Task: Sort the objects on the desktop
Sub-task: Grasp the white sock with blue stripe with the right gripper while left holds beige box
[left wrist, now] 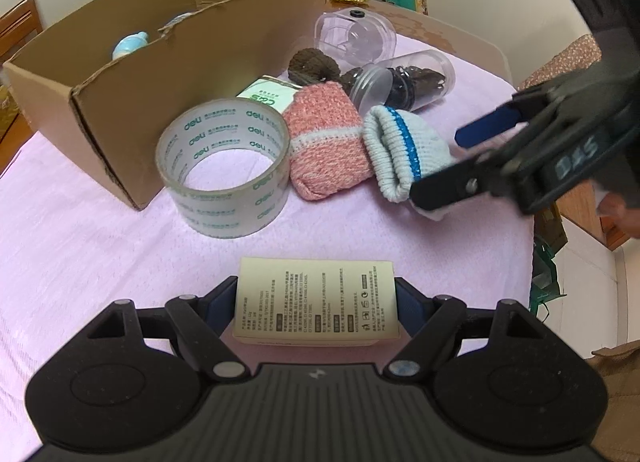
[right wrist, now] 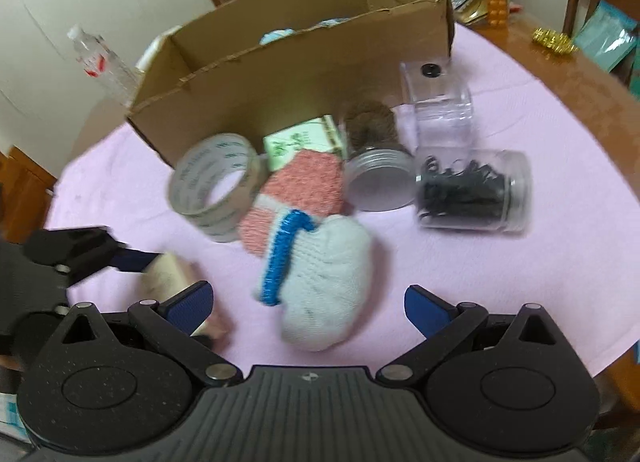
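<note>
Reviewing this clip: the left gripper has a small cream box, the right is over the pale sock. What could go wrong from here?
1. The left gripper pinches the small cream box only near its sides; it could twist or slip on the way to the cardboard box.
2. The right gripper is open around the pale sock, which lies against the pink sock; a grab might drag both.
3. The tape roll stands close to the carry path and could be knocked.

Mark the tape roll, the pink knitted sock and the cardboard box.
tape roll point(left wrist: 224, 170), left wrist view, on the clear outer wall of the ring.
pink knitted sock point(left wrist: 324, 134), left wrist view, on the middle of its knit.
cardboard box point(left wrist: 192, 58), left wrist view, on its near long wall.
</note>
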The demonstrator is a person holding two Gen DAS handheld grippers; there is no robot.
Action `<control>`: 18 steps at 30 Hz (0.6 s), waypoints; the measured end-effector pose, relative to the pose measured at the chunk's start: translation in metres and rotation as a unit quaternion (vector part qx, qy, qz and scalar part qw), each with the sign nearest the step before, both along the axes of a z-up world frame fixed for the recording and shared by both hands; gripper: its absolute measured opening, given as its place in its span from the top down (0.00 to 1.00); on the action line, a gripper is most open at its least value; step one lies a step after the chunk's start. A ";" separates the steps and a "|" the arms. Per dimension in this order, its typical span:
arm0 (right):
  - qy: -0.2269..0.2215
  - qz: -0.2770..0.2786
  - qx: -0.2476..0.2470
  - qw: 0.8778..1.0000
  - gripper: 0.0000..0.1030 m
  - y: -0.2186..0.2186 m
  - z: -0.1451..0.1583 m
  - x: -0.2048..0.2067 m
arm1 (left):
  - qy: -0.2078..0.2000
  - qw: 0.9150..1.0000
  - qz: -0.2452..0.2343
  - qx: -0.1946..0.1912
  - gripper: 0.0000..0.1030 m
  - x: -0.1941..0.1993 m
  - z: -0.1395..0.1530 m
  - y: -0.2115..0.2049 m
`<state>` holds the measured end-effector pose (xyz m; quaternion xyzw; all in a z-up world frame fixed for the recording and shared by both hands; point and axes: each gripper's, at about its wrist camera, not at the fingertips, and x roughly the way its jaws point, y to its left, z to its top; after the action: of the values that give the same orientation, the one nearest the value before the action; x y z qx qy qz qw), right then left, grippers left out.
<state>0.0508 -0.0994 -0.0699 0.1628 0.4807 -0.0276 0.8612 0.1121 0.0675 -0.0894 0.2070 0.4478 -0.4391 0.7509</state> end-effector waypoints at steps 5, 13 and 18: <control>0.027 0.010 -0.031 0.999 0.00 0.003 -0.021 0.004 | 0.001 1.000 0.003 0.004 0.23 -0.001 -0.002 0.006; 0.022 0.036 -0.131 0.991 0.00 0.028 -0.033 0.003 | -0.005 1.000 0.006 0.011 0.23 0.000 -0.007 0.009; -0.007 0.034 -0.135 0.990 0.00 0.029 -0.037 0.001 | -0.026 1.000 -0.001 0.017 0.23 -0.004 -0.009 0.008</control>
<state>0.0515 -0.0707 -0.1066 0.0285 0.4722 -0.0622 0.8789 0.1081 0.0754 -0.0981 0.2314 0.4350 -0.4269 0.7582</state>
